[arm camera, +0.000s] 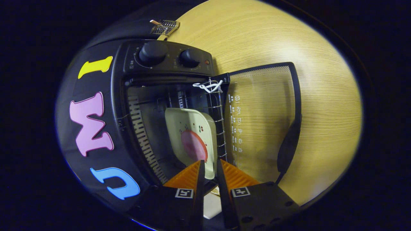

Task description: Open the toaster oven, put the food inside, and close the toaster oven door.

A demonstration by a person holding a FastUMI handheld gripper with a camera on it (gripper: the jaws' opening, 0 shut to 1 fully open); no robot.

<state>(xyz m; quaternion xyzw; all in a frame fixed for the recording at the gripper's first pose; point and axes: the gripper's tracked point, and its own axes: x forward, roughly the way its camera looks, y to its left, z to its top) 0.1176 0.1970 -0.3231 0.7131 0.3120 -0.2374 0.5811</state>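
Note:
The black toaster oven [118, 106] stands with its glass door [263, 118] swung fully open over the wooden table. Inside the cavity, on the wire rack [219, 112], lies a cream plate [179, 125] carrying a round pink slice of food [193, 146]. My gripper [210, 163] reaches into the oven mouth. Its two fingers stand close together with the plate's near rim pinched between them. Behind the fingertips a further pale piece of the plate shows in the narrow gap.
Two black knobs [152, 53] [189, 57] sit on the oven's control panel. The door's dark handle [289, 144] sticks out beside my fingers. A white string [208, 86] is tied to the rack. A small metal clip [165, 27] lies on the wooden table [289, 48].

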